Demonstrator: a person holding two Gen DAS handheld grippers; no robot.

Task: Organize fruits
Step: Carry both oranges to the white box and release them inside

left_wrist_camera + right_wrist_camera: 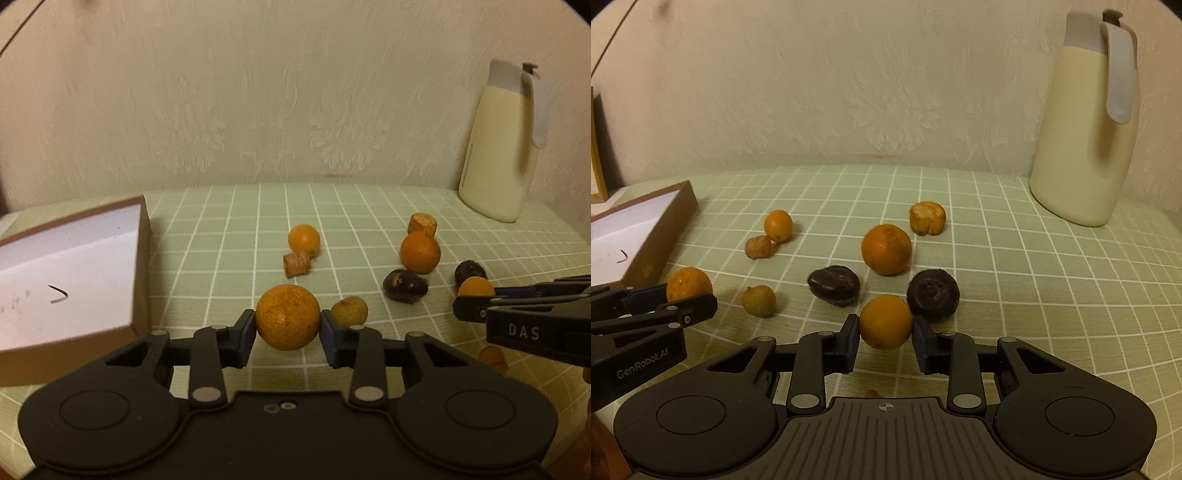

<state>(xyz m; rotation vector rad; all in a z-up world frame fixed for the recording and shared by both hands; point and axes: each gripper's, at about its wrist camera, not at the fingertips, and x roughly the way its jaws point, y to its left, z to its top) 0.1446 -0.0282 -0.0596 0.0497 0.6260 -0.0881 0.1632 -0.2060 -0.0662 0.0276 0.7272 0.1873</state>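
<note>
Worktop [1015, 258] cloth is pale green, gridded with white lines, and it runs back to a cream wall [831, 92] papered with an embossed floral pattern. We take the cream jug [1078, 147] with its grey lid and handle, standing at the back right against that wall, as our landmark.

Well to the left of the jug, at the far edge of the cloth, lies a shallow brown box [74, 273] with a white inside. Our left claw [288, 325] pinches a large orange [288, 317] just beside that box, with a small yellow-green fruit [349, 311] right behind it. Our right claw [885, 332] pinches a smaller orange [885, 322] in front of the jug and nearer to us.

Between the claws and the jug the loose fruit is scattered: another orange [886, 249], two dark purple fruits [833, 287] [933, 293] just before it, a cut orange-brown piece [928, 218] closest to the jug, and farther left a small orange [778, 225] touching a second cut piece [758, 247].
</note>
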